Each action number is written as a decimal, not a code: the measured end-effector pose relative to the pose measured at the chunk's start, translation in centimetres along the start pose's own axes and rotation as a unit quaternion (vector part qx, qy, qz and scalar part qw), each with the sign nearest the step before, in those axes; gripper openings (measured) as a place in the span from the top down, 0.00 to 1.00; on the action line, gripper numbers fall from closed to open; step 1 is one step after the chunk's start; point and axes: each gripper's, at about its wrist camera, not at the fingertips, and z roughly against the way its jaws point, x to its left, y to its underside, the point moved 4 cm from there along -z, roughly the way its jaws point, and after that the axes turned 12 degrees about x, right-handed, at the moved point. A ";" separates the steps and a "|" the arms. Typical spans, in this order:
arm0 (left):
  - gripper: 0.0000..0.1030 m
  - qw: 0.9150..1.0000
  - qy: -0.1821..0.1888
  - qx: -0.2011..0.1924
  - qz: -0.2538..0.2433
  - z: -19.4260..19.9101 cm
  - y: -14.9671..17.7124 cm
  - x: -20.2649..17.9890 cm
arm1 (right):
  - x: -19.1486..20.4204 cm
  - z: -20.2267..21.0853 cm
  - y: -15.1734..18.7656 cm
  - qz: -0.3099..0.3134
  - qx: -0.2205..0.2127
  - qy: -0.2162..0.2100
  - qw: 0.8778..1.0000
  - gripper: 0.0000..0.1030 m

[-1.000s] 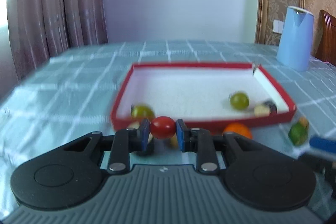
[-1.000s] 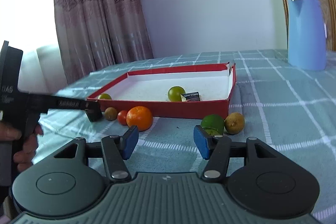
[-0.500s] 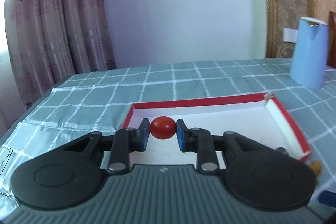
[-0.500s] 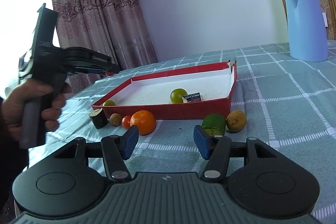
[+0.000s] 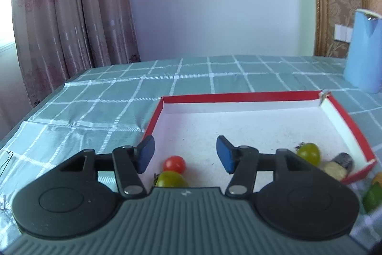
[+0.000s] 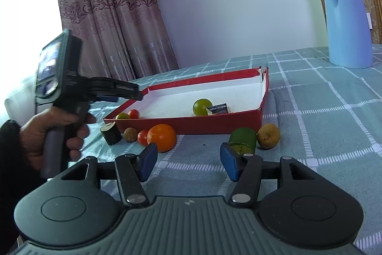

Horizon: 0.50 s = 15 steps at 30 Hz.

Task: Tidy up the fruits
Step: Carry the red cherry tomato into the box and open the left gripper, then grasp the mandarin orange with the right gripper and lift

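The left tool [image 5: 185,154] has just been opening, jaws apart with nothing between them; the red tomato [image 5: 174,163] lies in the red tray [image 5: 238,96] beside a green fruit [image 5: 170,179]. The right tool [image 6: 188,160] hangs open and empty above the worktop [image 6: 322,126], near the orange [image 6: 161,137].

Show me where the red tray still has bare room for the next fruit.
The shallow red cardboard tray is bare across its white middle and far side. The near left corner holds a small red tomato and a green-yellow tomato; the near right corner holds another green tomato and a dark-ended piece.
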 end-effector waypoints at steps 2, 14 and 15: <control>0.35 1.000 0.009 -0.012 0.008 1.6 0.6 0.4 | -0.1 0.1 0.0 -0.002 -0.004 0.004 1.000 0.45; 0.13 0.999 0.032 -0.021 0.027 6.3 8.9 3.6 | 1.2 0.7 -0.1 0.025 -0.025 0.055 0.998 0.44; 0.13 0.999 0.030 -0.019 0.032 6.2 9.3 4.0 | 1.5 0.5 -0.2 0.029 -0.021 0.055 0.998 0.44</control>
